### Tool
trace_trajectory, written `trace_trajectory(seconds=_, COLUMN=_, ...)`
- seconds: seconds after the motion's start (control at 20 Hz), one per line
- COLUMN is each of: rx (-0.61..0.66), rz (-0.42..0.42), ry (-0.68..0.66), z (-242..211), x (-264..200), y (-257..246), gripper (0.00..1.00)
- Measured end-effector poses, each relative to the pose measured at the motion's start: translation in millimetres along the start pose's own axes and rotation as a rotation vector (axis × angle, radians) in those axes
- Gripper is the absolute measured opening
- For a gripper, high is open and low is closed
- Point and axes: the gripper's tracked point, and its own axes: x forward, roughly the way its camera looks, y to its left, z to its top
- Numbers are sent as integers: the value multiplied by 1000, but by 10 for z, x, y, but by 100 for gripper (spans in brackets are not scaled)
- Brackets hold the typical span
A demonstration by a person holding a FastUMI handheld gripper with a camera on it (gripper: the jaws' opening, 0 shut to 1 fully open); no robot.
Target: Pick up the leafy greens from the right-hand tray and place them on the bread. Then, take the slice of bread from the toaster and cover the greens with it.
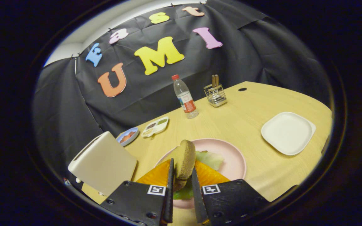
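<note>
My gripper [182,175] is shut on a brown slice of bread [183,158], which stands on edge between the two fingers. Just below and beyond it lies the pink plate [231,153]. On that plate I see pale leafy greens [211,159] on top of something orange [207,176] that my fingers partly hide; more green [181,194] shows between the fingers. The cream toaster [104,161] stands just left of my fingers, and its top slot looks empty.
A white square tray [287,132] sits bare beyond the plate to the right. Behind the toaster are a small blue dish [127,136] and a divided snack tray [156,126]. A water bottle [185,97] and a wire holder [215,94] stand near the back wall.
</note>
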Motion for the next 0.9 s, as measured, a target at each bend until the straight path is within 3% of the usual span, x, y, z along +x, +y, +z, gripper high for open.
trace_trajectory(seconds=0.15, rx=-1, rz=-15, ry=-17, z=29, x=0, y=-101, gripper=31)
trace_trajectory(seconds=0.5, rx=-5, rz=-66, ry=-12, z=60, x=-44, y=-389, gripper=58)
trace_trajectory(seconds=0.7, rx=-59, rz=-90, ry=-112, z=381, x=-237, y=-565, gripper=77)
trace_trajectory(seconds=0.9, rx=-209, rz=-127, ry=-289, z=940, x=-655, y=-748, gripper=86)
